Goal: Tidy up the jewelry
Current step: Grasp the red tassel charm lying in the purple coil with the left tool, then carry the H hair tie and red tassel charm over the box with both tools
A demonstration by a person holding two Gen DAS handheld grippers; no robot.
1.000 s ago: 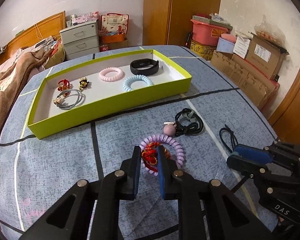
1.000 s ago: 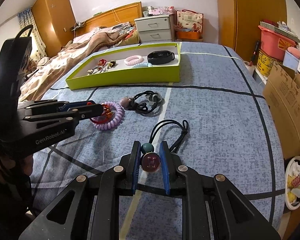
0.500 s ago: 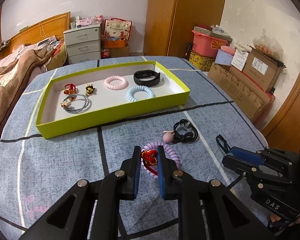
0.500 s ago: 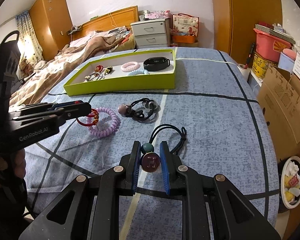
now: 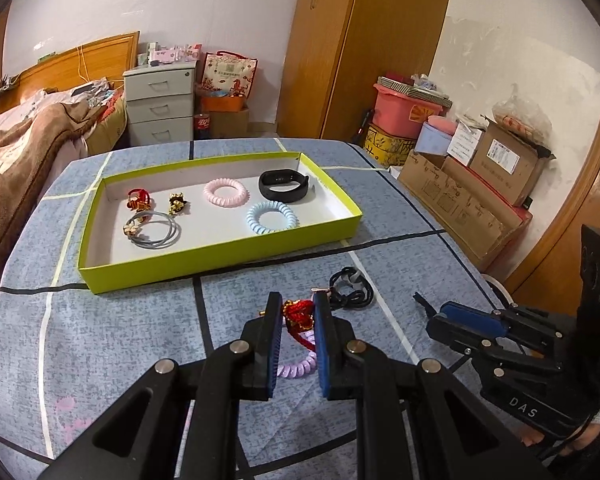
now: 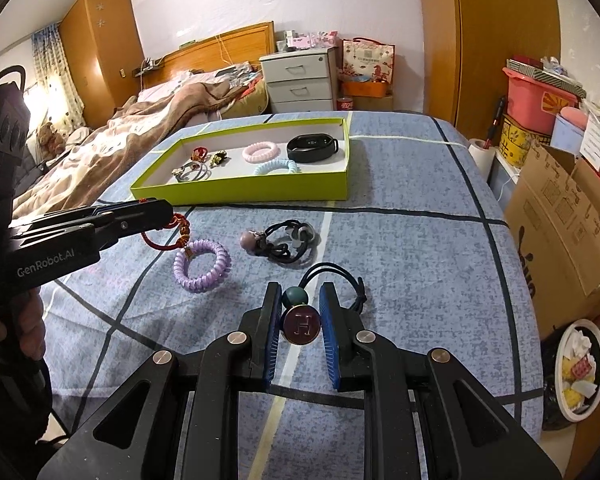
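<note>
My left gripper (image 5: 294, 304) is shut on a red cord bracelet (image 5: 298, 314) and holds it above the cloth; it also shows in the right wrist view (image 6: 168, 212), with the red bracelet (image 6: 180, 236) dangling over a purple coil hair tie (image 6: 202, 266). My right gripper (image 6: 300, 296) is shut on a black hair tie with an H button (image 6: 301, 325) and a green bead. The lime-green tray (image 5: 220, 256) holds pink and blue coil ties, a black wristband (image 5: 284, 185) and small trinkets. A black hair tie with a pink bead (image 6: 280, 242) lies on the cloth.
The blue checked cloth (image 5: 112, 332) covers the table. A bed (image 6: 120, 148) lies to the left, cardboard boxes (image 5: 472, 196) to the right, and a grey drawer unit (image 5: 158, 106) stands behind.
My left gripper has lifted the red bracelet up off the purple coil tie. Both views have risen and tilted up. My right gripper still holds the H-button tie.
</note>
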